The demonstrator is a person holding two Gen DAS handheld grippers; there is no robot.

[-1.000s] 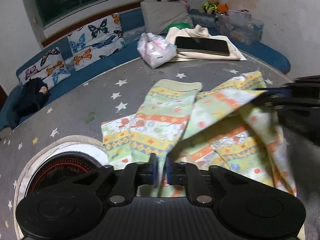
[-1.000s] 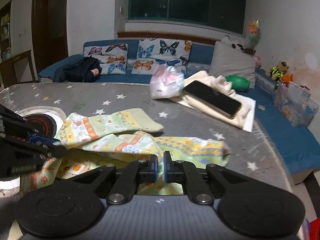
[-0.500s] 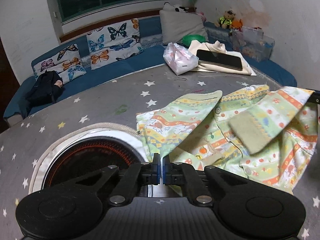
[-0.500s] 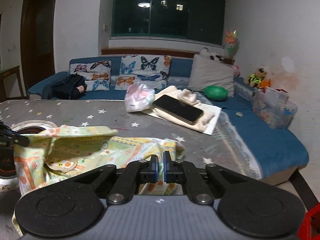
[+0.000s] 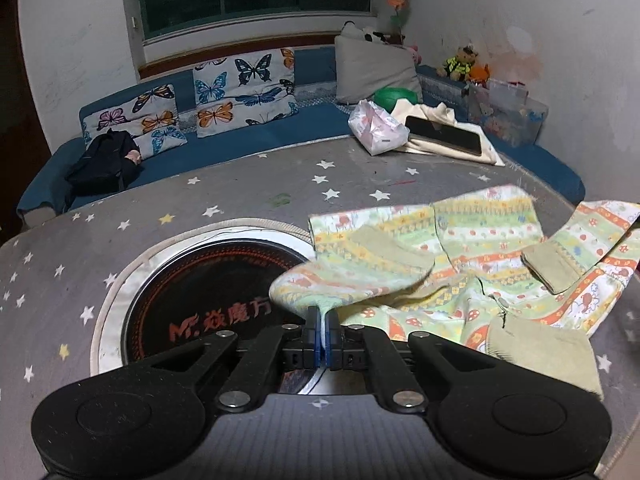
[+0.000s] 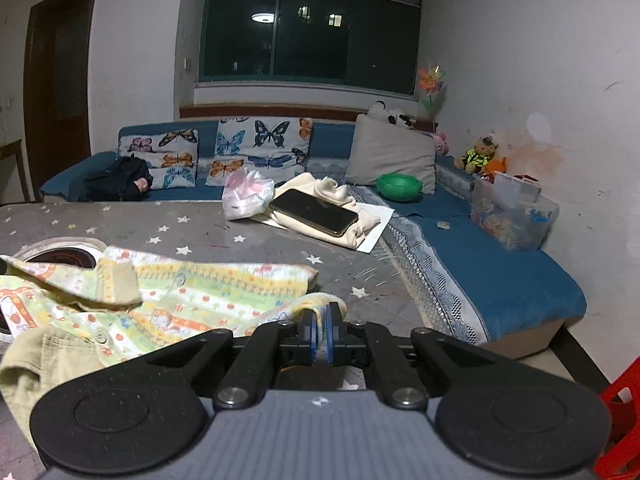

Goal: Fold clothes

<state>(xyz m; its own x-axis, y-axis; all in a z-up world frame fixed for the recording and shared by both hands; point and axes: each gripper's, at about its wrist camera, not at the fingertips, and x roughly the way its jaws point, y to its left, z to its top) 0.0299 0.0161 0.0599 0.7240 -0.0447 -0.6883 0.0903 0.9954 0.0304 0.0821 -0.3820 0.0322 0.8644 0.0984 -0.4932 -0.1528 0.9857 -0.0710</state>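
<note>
**Two grippers pinch a patterned child's top on a starry grey table**

Nearest in the left wrist view, the black left gripper [image 5: 321, 330] has its blue-padded fingers pressed together on a fold of fabric. The fabric belongs to a small pale green and yellow cotton garment [image 5: 460, 256], printed in horizontal bands of orange, yellow and white with tiny mushrooms, animals and flowers. The pinched part is a sleeve, lifted and curled over so its plain olive-green cuff faces up. A second olive cuff [image 5: 550, 270] lies folded across the body of the garment, and a wider olive-green hem panel sits at the near right corner. Small round buttons show along the front opening.

In the right wrist view, the black right gripper [image 6: 319, 334] is likewise closed, its blue pads clamping the garment's opposite edge, which bunches up between them.

The garment lies crumpled, partly spread, on a grey tabletop scattered with white and yellow stars [image 5: 248, 196]. Its left edge overlaps a round black induction cooktop with red lettering [image 5: 208, 292], set into the table.

Further back on the table sit a crinkled pink and white plastic packet [image 5: 376, 132] and a dark smartphone [image 5: 442, 136] resting on cream folded cloth. Beyond stands a blue sofa [image 5: 256, 140] with butterfly-print cushions.
</note>
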